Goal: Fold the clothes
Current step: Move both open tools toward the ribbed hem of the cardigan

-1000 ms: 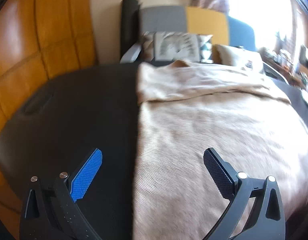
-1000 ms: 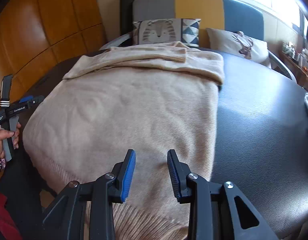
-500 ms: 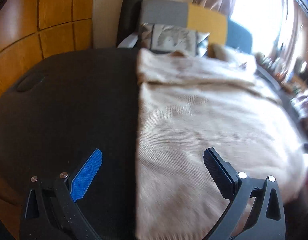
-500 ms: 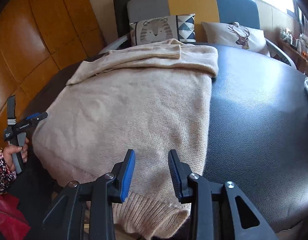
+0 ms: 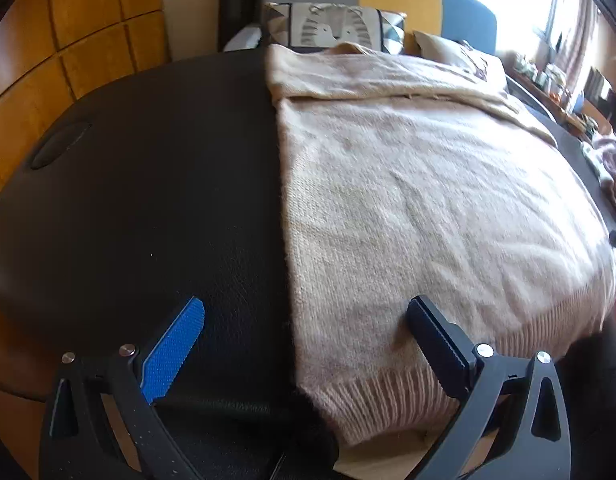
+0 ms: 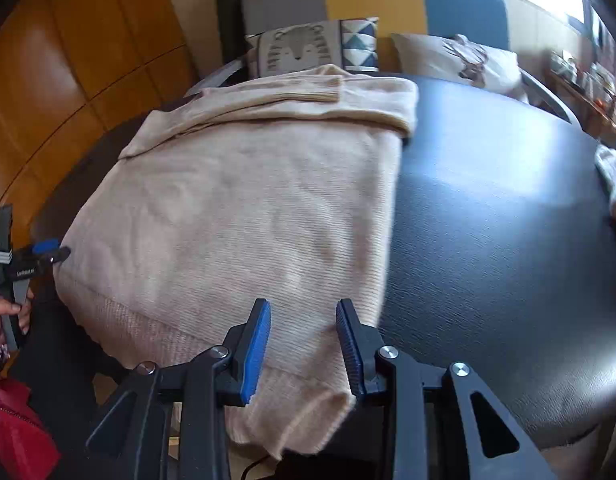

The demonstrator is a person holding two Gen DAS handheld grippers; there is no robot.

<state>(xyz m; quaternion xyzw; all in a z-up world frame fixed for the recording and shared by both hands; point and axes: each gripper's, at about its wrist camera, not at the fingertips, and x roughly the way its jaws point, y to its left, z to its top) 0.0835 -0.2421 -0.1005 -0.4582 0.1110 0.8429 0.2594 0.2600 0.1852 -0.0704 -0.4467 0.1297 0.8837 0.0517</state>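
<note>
Black table carries my beige sweater, hem drooping off the near edge. Left tongs wide, right tongs narrow (both empty); hem could slip off.

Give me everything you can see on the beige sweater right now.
The beige sweater is a soft fine-ribbed knit, lying flat on the black table. Its sleeves are folded across the far end, one cuff on top. The body is fairly smooth, with light wrinkles. The wide-ribbed hem droops over the near table edge. The right claw hovers open over the hem's right corner, the left claw open over the left corner. Neither visibly grips it.
</note>
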